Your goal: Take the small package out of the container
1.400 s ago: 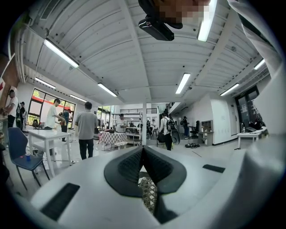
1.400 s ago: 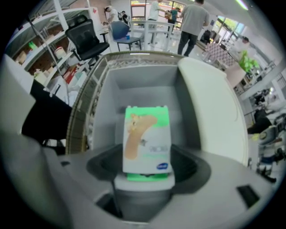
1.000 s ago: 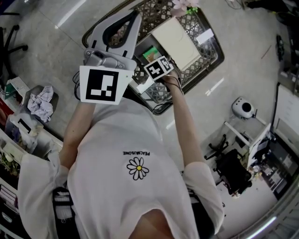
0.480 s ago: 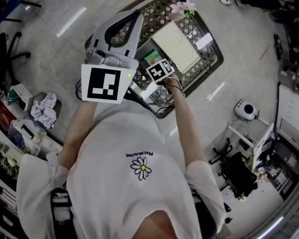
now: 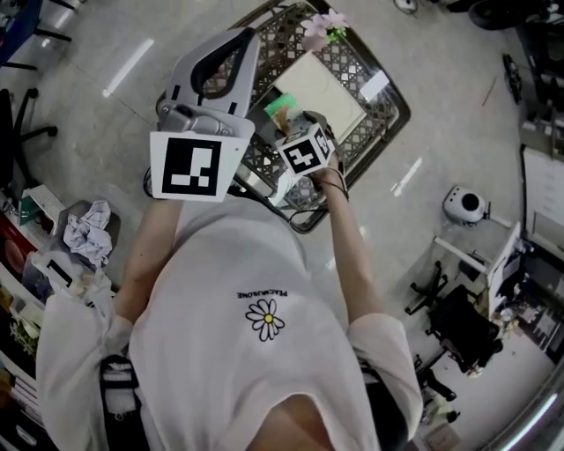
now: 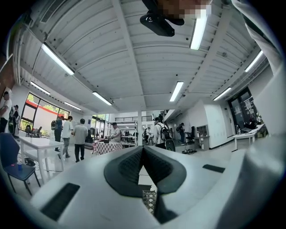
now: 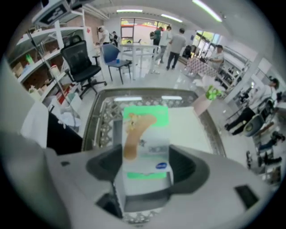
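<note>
Both right gripper (image 7: 145, 169) fingers (image 7: 187, 166) clamp small package (image 7: 145, 129).

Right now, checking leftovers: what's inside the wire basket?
A flat cream box lies in the wire basket, a pink flower at its edge; the right tool, holding the small package, hides the near part.

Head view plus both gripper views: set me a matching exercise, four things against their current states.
1. left gripper
2. right gripper
3. small green-and-white package
4. white box

A. lying in the lattice basket
B. shut, holding nothing
C. clamped between two jaws
D. shut on a package

Pairs: 1-B, 2-D, 3-C, 4-A
</note>
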The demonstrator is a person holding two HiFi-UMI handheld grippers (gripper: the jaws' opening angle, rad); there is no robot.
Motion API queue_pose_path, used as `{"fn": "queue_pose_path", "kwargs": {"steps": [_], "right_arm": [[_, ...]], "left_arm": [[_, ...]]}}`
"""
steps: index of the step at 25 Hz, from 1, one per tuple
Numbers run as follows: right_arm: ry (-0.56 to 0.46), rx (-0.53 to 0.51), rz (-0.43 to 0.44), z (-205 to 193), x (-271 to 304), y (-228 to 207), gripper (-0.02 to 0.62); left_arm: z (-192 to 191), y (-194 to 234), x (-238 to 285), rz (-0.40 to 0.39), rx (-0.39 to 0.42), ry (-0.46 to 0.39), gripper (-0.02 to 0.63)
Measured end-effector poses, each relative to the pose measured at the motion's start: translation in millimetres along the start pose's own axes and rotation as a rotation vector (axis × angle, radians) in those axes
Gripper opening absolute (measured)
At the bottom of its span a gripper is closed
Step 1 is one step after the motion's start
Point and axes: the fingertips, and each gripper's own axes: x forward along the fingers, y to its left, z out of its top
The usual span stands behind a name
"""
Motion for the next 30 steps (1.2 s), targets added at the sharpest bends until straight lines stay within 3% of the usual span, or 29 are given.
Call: {"fn": "queue_pose_path", "kwargs": {"steps": [10,15,22,30], "right_arm": [[-0.387,0.079,-0.173,72.9,-135.3,-40.1,0.321],[-0.611,0.191,-0.264,97.7,-208.4,-53.9,0.321],[-0.883,0.345,-0.390,76.5,-315.7,-76.1,0.321],[-1.091,0.592,-0.663,17.0,-394.4,-87.2,0.321]], "left_arm": [[32.8,-28.5,5.2,-0.066,0.016,-0.070,0.023],[47.9,-41.0,9.3,-0.116,0.011,-0.104,0.023],[76.6,-98.3,10.8,-0.193,0.005,-0.151,0.023],[94.4,-151.2,6.1,-0.317,-0.013,-0.192,0.023]]}}
